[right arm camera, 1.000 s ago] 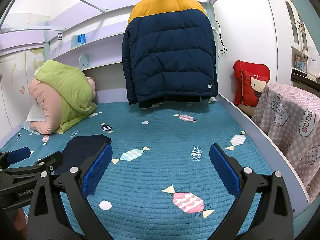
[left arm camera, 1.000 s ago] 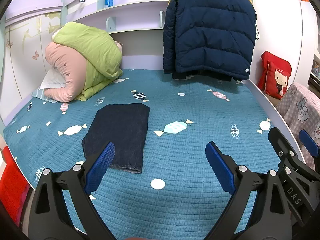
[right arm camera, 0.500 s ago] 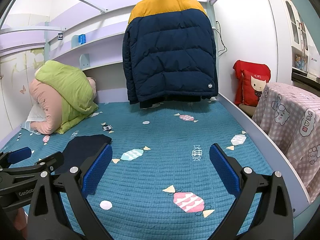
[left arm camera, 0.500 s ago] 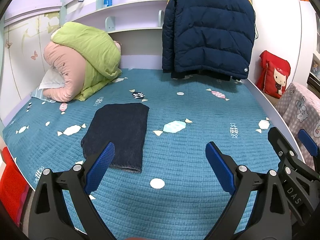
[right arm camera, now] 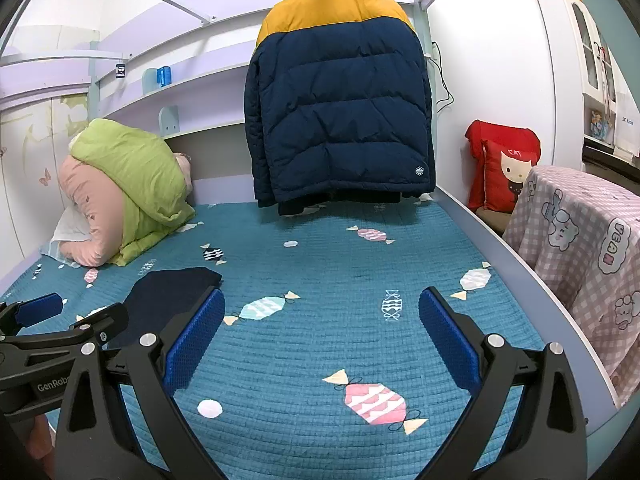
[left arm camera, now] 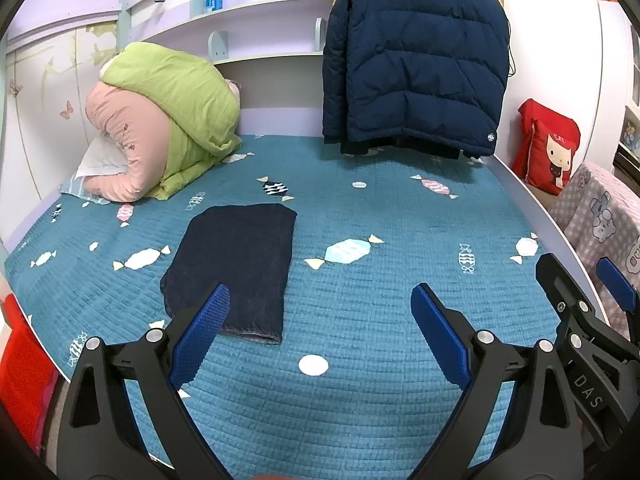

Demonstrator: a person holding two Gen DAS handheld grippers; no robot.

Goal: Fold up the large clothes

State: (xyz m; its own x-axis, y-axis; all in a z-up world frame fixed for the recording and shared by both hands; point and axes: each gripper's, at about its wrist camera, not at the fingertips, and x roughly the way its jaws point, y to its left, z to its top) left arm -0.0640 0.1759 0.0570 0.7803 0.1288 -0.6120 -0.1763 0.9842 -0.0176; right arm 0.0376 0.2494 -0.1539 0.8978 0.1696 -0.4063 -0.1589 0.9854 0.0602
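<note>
A dark navy garment (left arm camera: 236, 264) lies folded into a neat rectangle on the teal bed cover (left arm camera: 360, 272); the right wrist view shows it at the left (right arm camera: 168, 300). My left gripper (left arm camera: 320, 332) hovers open above the bed's near edge, its left finger over the garment's near corner, holding nothing. My right gripper (right arm camera: 322, 336) is open too, to the right of the garment, with bare cover between its fingers. A navy and yellow puffer jacket (left arm camera: 412, 68) hangs at the back of the bed (right arm camera: 340, 120).
Rolled green and pink bedding (left arm camera: 160, 128) sits in the back left corner. A red cushion (left arm camera: 548, 148) and a chair draped in checked pink cloth (right arm camera: 580, 248) stand off the bed's right side. Shelves (left arm camera: 260, 4) run along the back wall.
</note>
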